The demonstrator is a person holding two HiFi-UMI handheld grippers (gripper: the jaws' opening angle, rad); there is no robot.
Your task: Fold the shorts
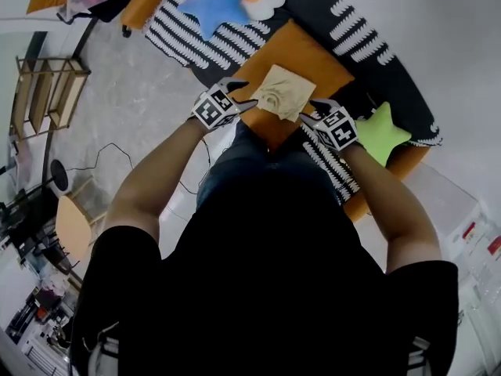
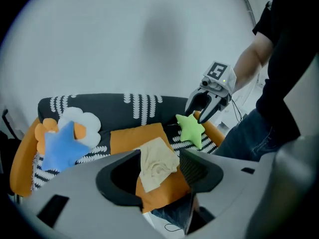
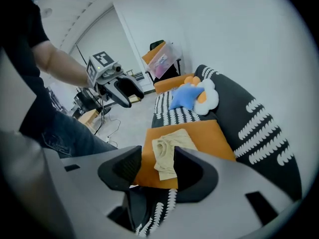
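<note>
Head view, tongs: The left tongs (image 1: 244,102) and right tongs (image 1: 307,116) are held out over a sofa (image 1: 376,49). Each carries a cube of black-and-white square markers.
Head view, shorts: The beige shorts (image 1: 283,92) lie between the two sets of tips, a little beyond them. They are soft, crumpled cloth in a rough square on a flat orange cushion (image 1: 317,57).
Head view, surroundings: The sofa is dark with white leaf-like stripes. A plush blue star (image 1: 215,2) lies far beyond the left tongs. A plush green star (image 1: 385,131) lies just outside the right tongs.
Left gripper view: The smooth grey jaws with ribbed black pads stand wide apart and empty, and the shorts show through the gap, untouched. The green star appears here but not in the right gripper view.
Right gripper view: These jaws also stand apart and grip nothing, with the shorts beyond them. Only here, not from the left tongs, a clear storage box (image 3: 162,59) shows past the sofa's far end.
</note>
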